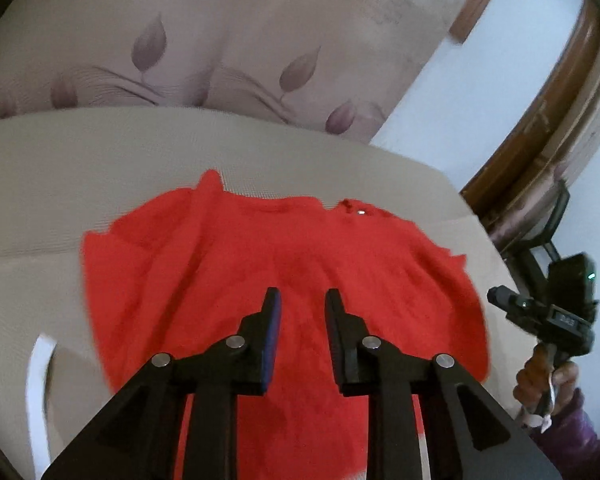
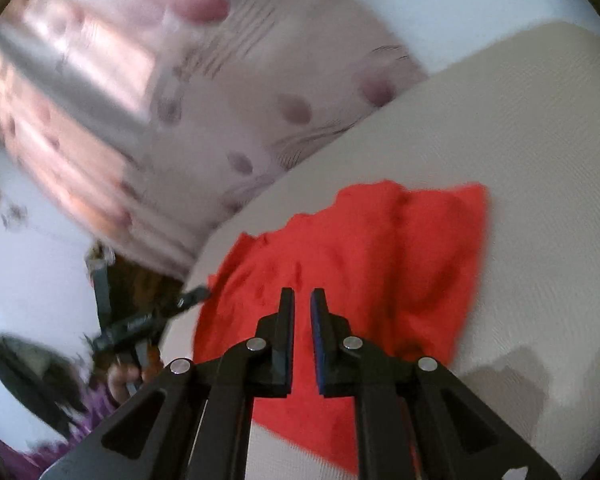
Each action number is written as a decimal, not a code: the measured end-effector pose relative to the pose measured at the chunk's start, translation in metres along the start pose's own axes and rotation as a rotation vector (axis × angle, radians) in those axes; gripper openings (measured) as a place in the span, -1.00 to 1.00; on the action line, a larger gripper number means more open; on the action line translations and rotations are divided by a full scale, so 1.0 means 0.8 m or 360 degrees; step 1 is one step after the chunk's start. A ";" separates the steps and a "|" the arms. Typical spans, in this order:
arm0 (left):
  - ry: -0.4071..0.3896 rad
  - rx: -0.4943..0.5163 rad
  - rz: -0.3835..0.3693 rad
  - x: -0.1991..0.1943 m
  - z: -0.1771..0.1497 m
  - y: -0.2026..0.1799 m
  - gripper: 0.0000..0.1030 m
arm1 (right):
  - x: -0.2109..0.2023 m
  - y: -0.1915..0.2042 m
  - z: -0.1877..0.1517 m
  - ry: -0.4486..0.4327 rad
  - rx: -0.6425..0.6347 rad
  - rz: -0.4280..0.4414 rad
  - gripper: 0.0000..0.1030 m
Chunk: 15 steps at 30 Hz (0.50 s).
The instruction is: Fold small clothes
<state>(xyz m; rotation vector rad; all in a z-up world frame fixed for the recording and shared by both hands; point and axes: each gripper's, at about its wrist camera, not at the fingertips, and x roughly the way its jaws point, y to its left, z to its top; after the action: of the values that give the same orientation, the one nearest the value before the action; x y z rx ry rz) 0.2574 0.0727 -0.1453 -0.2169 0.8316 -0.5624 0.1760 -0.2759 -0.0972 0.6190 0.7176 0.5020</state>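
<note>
A red top (image 1: 284, 280) lies spread flat on a beige cushion (image 1: 100, 152), with bare cushion showing past its edges from 9 o'clock round to 12. The left gripper (image 1: 299, 300) hangs over the top with its jaws a little apart and nothing between them. The right gripper (image 2: 302, 300) has jaws almost together, pinching nothing, with lots of bare cushion at 3 o'clock.

Garment (image 1: 284, 280) lies spread flat on cushion (image 1: 100, 168), collar end away from the left wrist camera. Curtain (image 1: 220, 40) hangs behind the cushion. Left gripper (image 1: 300, 300) hovers over the garment's middle (jaws empty); right gripper (image 2: 302, 300) likewise.
</note>
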 end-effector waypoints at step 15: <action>-0.0178 -0.0555 0.0056 -0.009 -0.013 0.135 -0.67 | 0.012 -0.034 0.011 -0.0173 0.0092 -0.0188 -0.78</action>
<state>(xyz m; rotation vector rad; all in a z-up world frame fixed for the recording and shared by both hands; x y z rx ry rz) 0.2873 0.1668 -0.1901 -0.5468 0.8196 -0.3653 0.1938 -0.2924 -0.1145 0.6492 0.6634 0.3367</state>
